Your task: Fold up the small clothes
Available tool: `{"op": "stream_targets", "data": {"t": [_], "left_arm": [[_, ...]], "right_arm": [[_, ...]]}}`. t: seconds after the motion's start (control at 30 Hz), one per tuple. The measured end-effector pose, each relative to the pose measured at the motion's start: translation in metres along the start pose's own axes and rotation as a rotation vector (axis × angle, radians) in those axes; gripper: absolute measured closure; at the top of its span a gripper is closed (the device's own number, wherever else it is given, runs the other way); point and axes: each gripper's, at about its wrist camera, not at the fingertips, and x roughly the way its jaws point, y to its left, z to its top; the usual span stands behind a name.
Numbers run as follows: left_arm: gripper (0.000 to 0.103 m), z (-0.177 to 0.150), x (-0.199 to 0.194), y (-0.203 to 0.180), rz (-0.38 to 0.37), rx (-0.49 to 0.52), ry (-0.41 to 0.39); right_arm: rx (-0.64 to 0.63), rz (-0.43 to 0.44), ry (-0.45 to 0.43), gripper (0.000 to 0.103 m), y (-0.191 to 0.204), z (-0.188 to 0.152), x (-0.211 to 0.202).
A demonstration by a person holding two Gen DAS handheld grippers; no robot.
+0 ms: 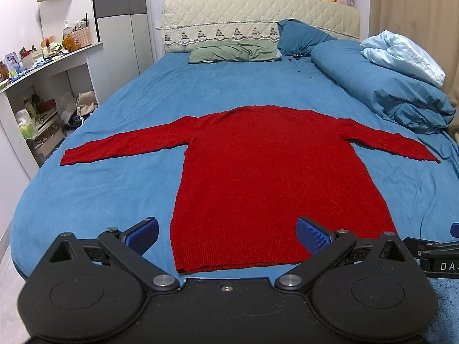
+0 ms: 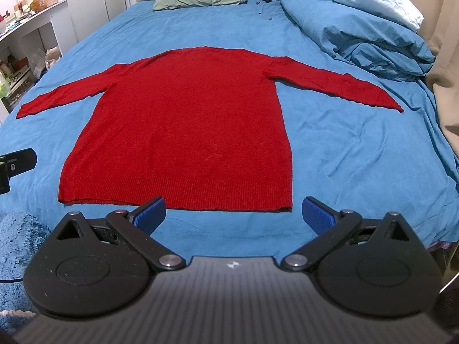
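A red knit sweater (image 1: 266,172) lies flat on the blue bed sheet (image 1: 114,177), hem toward me, both sleeves spread out to the sides. It also shows in the right wrist view (image 2: 189,126). My left gripper (image 1: 228,236) is open and empty, hovering over the hem's left part. My right gripper (image 2: 233,213) is open and empty, just in front of the hem near its right corner. The right gripper's body shows at the right edge of the left wrist view (image 1: 439,255); part of the left gripper shows at the left edge of the right wrist view (image 2: 17,160).
A rolled blue duvet (image 1: 381,86) with a pale blue blanket (image 1: 401,54) lies at the right. A green pillow (image 1: 235,51) and blue pillow (image 1: 301,37) sit by the headboard (image 1: 258,14). A cluttered white shelf (image 1: 43,86) stands left of the bed. A fluffy blue rug (image 2: 17,243) lies below.
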Motion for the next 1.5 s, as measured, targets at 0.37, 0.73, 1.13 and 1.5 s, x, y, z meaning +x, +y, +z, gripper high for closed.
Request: {"op": "stream_targets", "data": {"t": [0.37,0.73,1.13,1.5], "left_arm": [[0.0,0.0002,-0.0008,-0.0005,-0.003,-0.004,-0.002],[0.0,-0.0001,-0.0013,0.0,-0.004,-0.006,-0.001],[0.0,0.0001,-0.0013,0.0009,-0.003,-0.008,-0.001],[0.0,0.0015,-0.0011,0.0017,0.003,-0.011,0.002]], "right_arm": [[-0.001,0.001,-0.001,0.0,0.0007,0.0003,0.0004],[-0.003,0.001,-0.001,0.0,0.0018,0.0006,0.0008],[-0.002,0.003,0.0,0.0,0.0025,0.0008,0.0011],[0.001,0.004,-0.002,0.0,0.0032,0.0002,0.0017]]}}
